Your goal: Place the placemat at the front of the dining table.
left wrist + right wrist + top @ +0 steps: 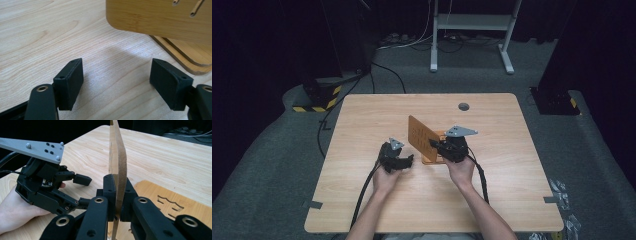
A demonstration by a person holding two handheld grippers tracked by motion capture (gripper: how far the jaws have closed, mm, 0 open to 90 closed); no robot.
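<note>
While its two black jaws press flat against both faces of a thin wooden panel [118,157], the right gripper [117,195] holds that panel upright on edge, a little tilted, near the middle of the table [362,200], just short of the far edge's round hole [463,106]. Under the panel lies a flat wooden base board [160,192] with cut-out slots. The left gripper [117,82] sits just beside it toward the person's side, jaws spread wide apart with bare tabletop between them, touching nothing, its pads [71,82] close to the panel's lower corner.
</note>
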